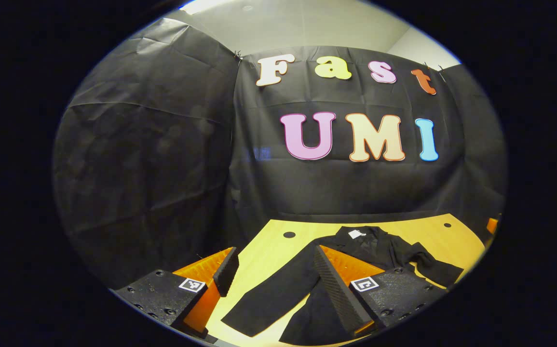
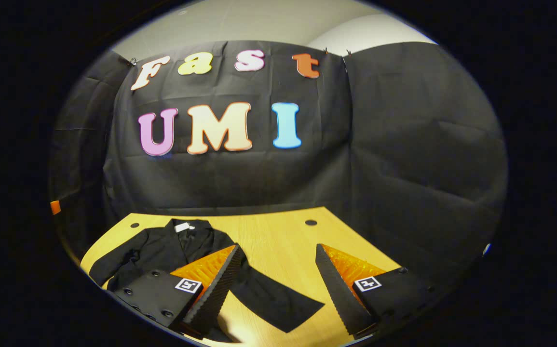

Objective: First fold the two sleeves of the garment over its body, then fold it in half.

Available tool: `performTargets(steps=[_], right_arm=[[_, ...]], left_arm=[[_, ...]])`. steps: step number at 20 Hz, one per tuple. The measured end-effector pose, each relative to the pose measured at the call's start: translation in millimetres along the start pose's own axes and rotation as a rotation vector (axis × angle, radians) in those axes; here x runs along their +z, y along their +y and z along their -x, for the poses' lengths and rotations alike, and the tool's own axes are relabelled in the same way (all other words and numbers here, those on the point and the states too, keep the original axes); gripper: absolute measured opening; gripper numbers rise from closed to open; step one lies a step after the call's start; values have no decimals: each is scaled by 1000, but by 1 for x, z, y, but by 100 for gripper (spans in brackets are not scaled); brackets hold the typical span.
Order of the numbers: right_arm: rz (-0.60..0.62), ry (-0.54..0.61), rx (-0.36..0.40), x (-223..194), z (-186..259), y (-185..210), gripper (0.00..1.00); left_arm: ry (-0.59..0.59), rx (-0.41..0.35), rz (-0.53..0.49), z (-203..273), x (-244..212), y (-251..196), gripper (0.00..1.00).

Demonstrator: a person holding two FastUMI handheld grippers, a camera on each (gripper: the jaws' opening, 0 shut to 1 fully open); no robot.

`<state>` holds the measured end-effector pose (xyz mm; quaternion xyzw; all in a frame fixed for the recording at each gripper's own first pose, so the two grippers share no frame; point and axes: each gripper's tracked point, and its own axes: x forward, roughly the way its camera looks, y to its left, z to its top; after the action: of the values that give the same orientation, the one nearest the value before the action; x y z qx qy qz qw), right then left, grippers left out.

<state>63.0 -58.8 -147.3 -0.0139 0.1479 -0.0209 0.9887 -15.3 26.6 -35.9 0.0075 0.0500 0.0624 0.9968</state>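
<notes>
I hold my left tool [image 1: 272, 289] with its fingers apart above the desk [image 1: 268, 250], and my right tool [image 2: 276, 289] likewise. The black garment [image 1: 355, 250] lies flat there, both sleeves spread out; I judge no fold is made yet

A plain black garment [image 1: 355, 255], unpatterned, lies on a yellow-tan wooden table [image 1: 268, 250] across the lower centre of the left gripper view. A small white label [image 1: 356, 234] marks its collar. Two dark round holes [image 2: 311, 222] dot the tabletop in the right gripper view. Behind, black cloth [image 2: 403, 159]; at top, a pale grey ceiling [image 1: 307, 24].
</notes>
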Motion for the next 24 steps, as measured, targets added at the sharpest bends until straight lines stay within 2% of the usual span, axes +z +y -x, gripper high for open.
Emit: performTargets(steps=[6, 13, 17, 22, 24], right_arm=[[20, 167, -4, -78, -36, -12, 99], [16, 381, 19, -157, -67, -18, 100], [24, 442, 9, -183, -80, -28, 99], [30, 504, 15, -203, -90, -29, 100], [46, 480, 21, -203, -93, -29, 100]], left_arm=[[6, 24, -25, 9, -3, 9, 93], [21, 64, -6, 16, -5, 14, 93], [29, 81, -39, 21, -10, 18, 93], [46, 100, -32, 25, -16, 21, 93], [51, 103, -32, 26, -18, 21, 93]])
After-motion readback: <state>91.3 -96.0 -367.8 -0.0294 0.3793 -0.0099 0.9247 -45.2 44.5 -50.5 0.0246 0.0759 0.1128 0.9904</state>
